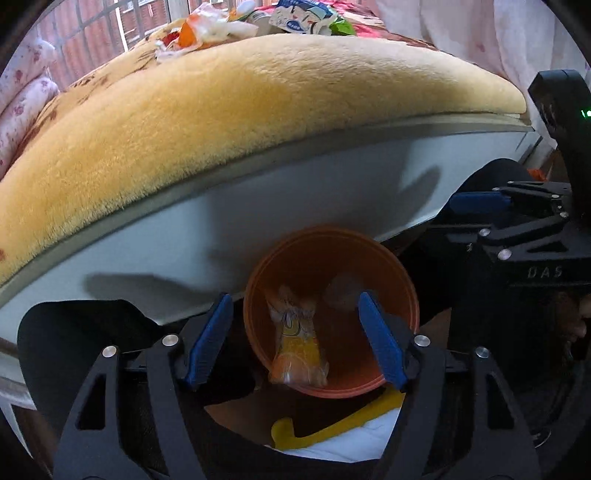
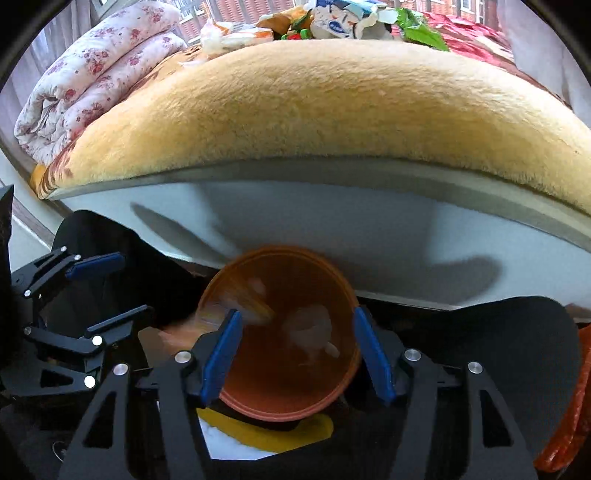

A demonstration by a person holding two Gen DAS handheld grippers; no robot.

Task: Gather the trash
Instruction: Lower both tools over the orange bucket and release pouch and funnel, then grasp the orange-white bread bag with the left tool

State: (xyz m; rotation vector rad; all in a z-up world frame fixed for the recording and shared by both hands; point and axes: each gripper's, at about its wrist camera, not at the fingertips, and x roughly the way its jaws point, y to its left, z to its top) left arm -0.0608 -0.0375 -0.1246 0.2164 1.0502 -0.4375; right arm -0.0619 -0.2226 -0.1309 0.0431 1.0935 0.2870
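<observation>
An orange bin (image 1: 399, 280) stands on the floor against the bed's white side; it also shows in the right wrist view (image 2: 332, 280). Inside lie an orange-yellow wrapper (image 1: 299, 343) and a pale crumpled piece (image 1: 341, 291), seen blurred in the right wrist view (image 2: 306, 328). My left gripper (image 1: 295, 343) is open and empty over the bin. My right gripper (image 2: 297, 354) is open and empty over the bin too; it shows from the side in the left wrist view (image 1: 480, 206). More trash (image 1: 258, 22) lies far back on the bed (image 2: 332, 22).
The bed's tan plush blanket (image 1: 221, 110) bulges above the bin. A folded floral quilt (image 2: 92, 66) lies at the bed's left. A yellow and white object (image 1: 332, 424) sits on the floor below the bin. A window (image 1: 92, 29) is behind.
</observation>
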